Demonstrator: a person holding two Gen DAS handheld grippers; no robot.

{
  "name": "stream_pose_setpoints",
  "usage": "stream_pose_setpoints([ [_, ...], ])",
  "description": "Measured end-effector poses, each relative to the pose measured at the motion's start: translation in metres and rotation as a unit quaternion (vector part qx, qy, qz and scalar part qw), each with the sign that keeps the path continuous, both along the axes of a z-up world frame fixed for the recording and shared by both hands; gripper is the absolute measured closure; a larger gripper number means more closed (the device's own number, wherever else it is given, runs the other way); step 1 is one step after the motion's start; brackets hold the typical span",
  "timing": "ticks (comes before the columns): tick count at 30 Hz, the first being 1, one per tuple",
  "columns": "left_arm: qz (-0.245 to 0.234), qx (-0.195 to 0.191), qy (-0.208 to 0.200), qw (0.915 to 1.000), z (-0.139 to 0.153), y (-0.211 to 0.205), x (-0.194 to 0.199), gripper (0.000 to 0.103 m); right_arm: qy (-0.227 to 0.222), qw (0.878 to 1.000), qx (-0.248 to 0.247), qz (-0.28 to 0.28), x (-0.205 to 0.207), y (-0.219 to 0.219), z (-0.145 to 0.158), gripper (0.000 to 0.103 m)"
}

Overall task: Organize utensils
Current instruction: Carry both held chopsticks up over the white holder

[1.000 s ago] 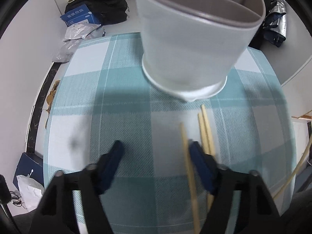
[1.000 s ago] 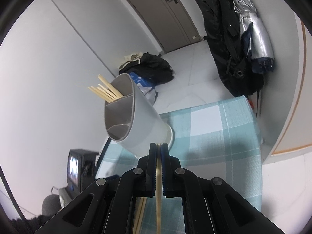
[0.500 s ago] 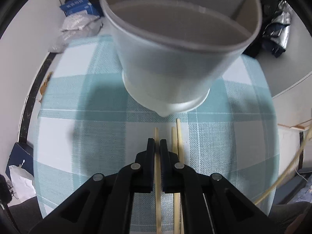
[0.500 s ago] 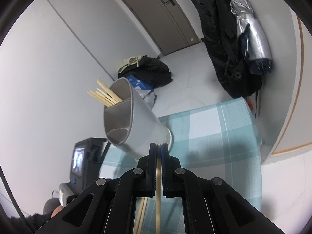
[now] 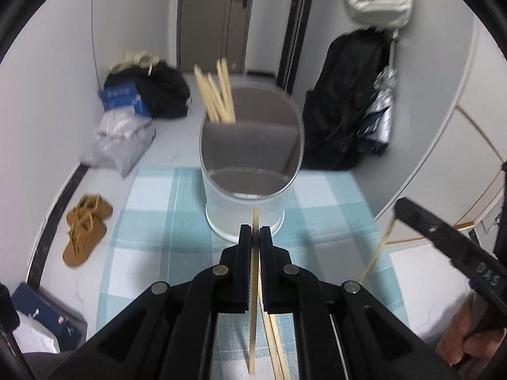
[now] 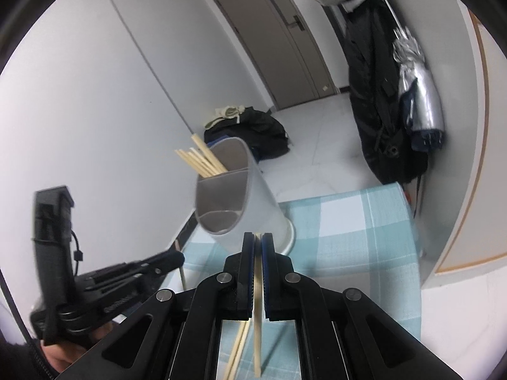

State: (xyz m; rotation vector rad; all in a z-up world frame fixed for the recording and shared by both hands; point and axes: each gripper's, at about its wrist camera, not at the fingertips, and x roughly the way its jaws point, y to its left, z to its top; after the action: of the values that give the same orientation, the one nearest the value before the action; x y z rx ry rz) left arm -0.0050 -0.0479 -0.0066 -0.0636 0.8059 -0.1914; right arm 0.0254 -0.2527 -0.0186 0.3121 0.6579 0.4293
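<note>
- Utensil holder (image 5: 250, 171), grey, divided, stands upright on the checked tablecloth (image 5: 152, 221); far compartment holds a bunch of wooden chopsticks (image 5: 218, 95), near compartments look empty.
- Left gripper (image 5: 255, 231) is clenched on a single chopstick (image 5: 253, 300); stick runs lengthwise between the pads, tip poking out just past them toward the holder wall.
- Right gripper (image 6: 259, 240) is also clamped on one chopstick (image 6: 258, 316), pointing at the holder from the side.
- More loose chopsticks (image 5: 275, 345) lie on the cloth under the left gripper, not yet collected.
- In the right wrist view the left gripper sits low left, near the holder base; a hand (image 5: 465, 332) shows at the edge of the left view.
- Judged step: carry both sticks to the holder and drop them in.
- Risk: both grippers head for the same opening, so they could collide or knock the holder over.
- Risk: thin stick held along the pads can pivot or slip, miss the rim and fall to the cloth or floor.
- Risk: landing in the wrong compartment, apart from the bunch.
- Background: door (image 6: 279, 41), dark clothes pile (image 5: 158, 91), brown shoes (image 5: 84, 231) on floor.
</note>
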Motion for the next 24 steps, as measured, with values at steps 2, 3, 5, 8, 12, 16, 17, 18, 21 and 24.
stream_pose_setpoints([
  [2,-0.009,-0.010,-0.027,0.9995,0.006,0.002,0.002,0.101,-0.014,1.000,-0.008,0.005,-0.009,0.005,0.004,0.099],
  [3,-0.010,-0.013,-0.028,0.9995,0.007,0.005,0.010,0.101,-0.024,1.000,-0.017,0.004,-0.013,0.007,0.006,0.099],
  [5,-0.008,-0.022,-0.027,0.9994,0.006,0.008,0.009,0.101,-0.034,0.999,-0.031,0.005,-0.020,0.014,0.006,0.099],
  [8,-0.005,-0.022,-0.031,0.9993,0.008,0.007,0.004,0.101,-0.046,0.998,-0.042,0.008,-0.026,0.022,0.009,0.099],
  [12,-0.004,-0.023,-0.037,0.9990,0.016,0.008,-0.001,0.101,-0.064,0.996,-0.054,0.009,-0.033,0.029,0.014,0.099],
  [16,0.002,-0.029,-0.042,0.9987,0.020,0.010,-0.008,0.101,-0.068,0.996,-0.053,0.004,-0.035,0.032,0.016,0.099],
  [17,0.004,-0.031,-0.042,0.9986,0.021,0.009,-0.008,0.101,-0.067,0.996,-0.053,0.001,-0.035,0.033,0.016,0.099],
  [18,0.005,-0.032,-0.043,0.9985,0.021,0.010,-0.010,0.101,-0.066,0.996,-0.053,0.001,-0.035,0.034,0.016,0.099],
  [21,0.003,-0.029,-0.042,0.9987,0.021,0.008,-0.010,0.101,-0.071,0.996,-0.059,0.001,-0.035,0.036,0.020,0.099],
  [24,-0.005,-0.028,-0.042,0.9987,0.023,0.006,-0.008,0.101,-0.082,0.995,-0.062,0.001,-0.039,0.037,0.024,0.099],
])
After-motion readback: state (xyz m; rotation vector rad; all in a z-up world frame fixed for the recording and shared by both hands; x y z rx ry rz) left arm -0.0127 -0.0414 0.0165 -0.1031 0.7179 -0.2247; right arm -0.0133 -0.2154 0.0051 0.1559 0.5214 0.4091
